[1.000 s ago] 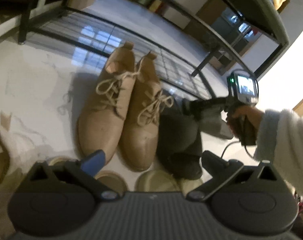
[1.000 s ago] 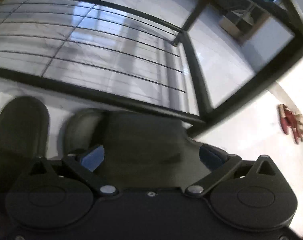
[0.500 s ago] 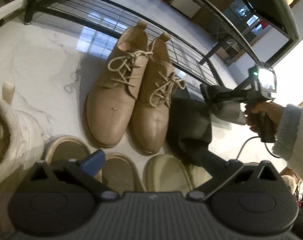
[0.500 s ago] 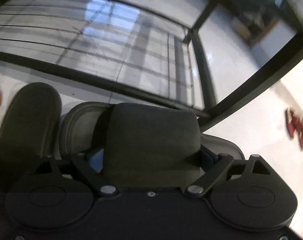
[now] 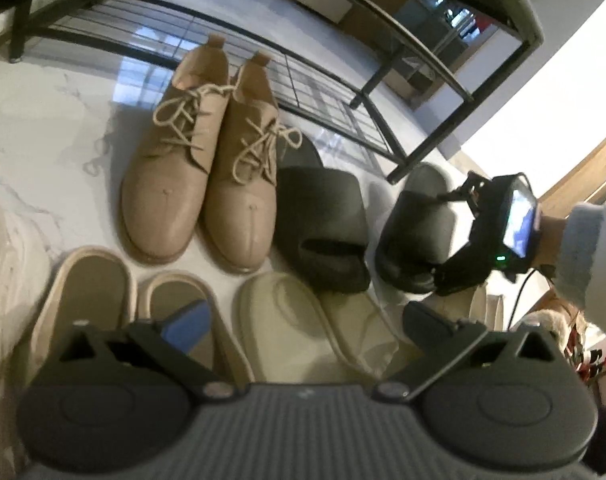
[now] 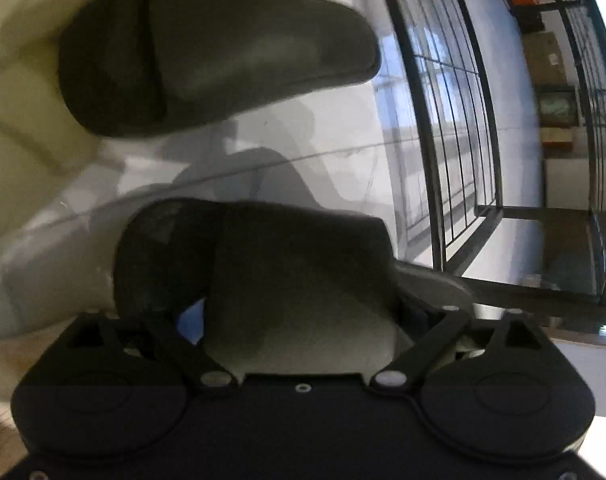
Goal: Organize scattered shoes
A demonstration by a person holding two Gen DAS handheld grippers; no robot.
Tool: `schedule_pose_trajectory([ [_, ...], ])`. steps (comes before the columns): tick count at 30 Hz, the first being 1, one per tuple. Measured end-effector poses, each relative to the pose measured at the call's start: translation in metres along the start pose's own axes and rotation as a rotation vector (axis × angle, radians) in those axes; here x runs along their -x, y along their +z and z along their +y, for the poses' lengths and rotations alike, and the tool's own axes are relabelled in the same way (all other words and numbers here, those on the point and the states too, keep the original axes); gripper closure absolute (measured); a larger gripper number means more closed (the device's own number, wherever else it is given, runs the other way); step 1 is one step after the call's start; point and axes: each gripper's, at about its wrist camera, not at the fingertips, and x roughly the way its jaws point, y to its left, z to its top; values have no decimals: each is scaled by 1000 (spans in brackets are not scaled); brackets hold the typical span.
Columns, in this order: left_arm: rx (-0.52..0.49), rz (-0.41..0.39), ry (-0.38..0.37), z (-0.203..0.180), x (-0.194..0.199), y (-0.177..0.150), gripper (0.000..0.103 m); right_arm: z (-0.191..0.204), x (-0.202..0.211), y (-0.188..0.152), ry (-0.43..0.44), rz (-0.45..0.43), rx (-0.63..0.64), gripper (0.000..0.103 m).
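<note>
Two tan lace-up shoes (image 5: 199, 184) stand side by side on the white floor before a black wire rack (image 5: 303, 72). Beside them on the right lies a dark slipper (image 5: 323, 220), seen at the top in the right wrist view (image 6: 223, 48). Its mate (image 5: 419, 232) is further right in my right gripper (image 5: 423, 276). In the right wrist view that slipper's strap (image 6: 295, 272) fills the gap of the right gripper (image 6: 303, 312), and the jaws are opening around it. My left gripper (image 5: 303, 320) is open and holds nothing, hovering over the pale slippers.
Two beige slippers (image 5: 87, 292) and a cream pair (image 5: 295, 320) lie nearest the left gripper. A white shoe (image 5: 7, 248) is at the left edge. A sleeved hand (image 5: 575, 248) holds the right gripper. The rack's corner post (image 6: 435, 200) is close on the right.
The right gripper has carried its dark slipper to the right, away from the tan shoes, and rolled over sideways. The left view has pulled back, bringing more pale slippers into view.
</note>
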Motion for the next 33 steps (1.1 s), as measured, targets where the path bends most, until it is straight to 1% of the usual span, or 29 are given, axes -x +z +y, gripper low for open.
schedule_pose_trajectory([
  [2, 7, -5, 0, 3, 1, 1, 1, -8, 4, -1, 14, -1, -38, 0],
  [4, 22, -5, -4, 6, 2, 3, 1, -25, 15, -1, 47, -27, -117, 0],
  [5, 30, -4, -7, 8, 2, 3, 1, -40, 21, -4, 81, -44, -215, 0],
  [8, 53, -1, -12, 13, 1, 4, 1, -98, 27, -28, 191, -78, -716, 0],
  [9, 54, -1, -12, 14, 1, 4, 1, -116, 23, -40, 224, -83, -916, 0],
  [12, 56, -2, -7, 15, 2, 5, 1, -136, 1, -75, 352, -80, -1392, 0],
  [14, 58, -8, -3, 17, 3, 6, 1, -127, -23, -87, 425, -74, -1606, 0],
  [16, 58, -14, 0, 19, 3, 7, 1, -118, -35, -77, 343, -15, -1605, 0],
  [18, 66, -11, 1, 21, 2, 7, 1, -111, -49, -69, 291, 56, -1601, 0],
  [19, 71, -6, 1, 22, 1, 8, 1, -107, -55, -66, 287, 89, -1609, 0],
  [22, 85, 7, 5, 25, -3, 8, 1, -105, -71, -54, 208, 138, -1598, 0],
  [26, 102, 17, 10, 28, -6, 9, 1, -104, -76, -45, 174, 199, -1586, 0],
  [27, 104, 16, 10, 28, -5, 9, 1, -103, -79, -46, 178, 201, -1582, 0],
  [30, 99, 4, 6, 28, -3, 10, 1, -99, -74, -40, 254, 161, -1487, 2],
  [31, 97, 1, 4, 27, -2, 10, 1, -93, -68, -34, 294, 113, -1414, 2],
  [32, 97, 5, 4, 27, -3, 9, 1, -90, -58, -29, 312, 70, -1356, 2],
  [33, 96, 8, 3, 27, -3, 9, 1, -88, -52, -29, 314, 54, -1333, 2],
])
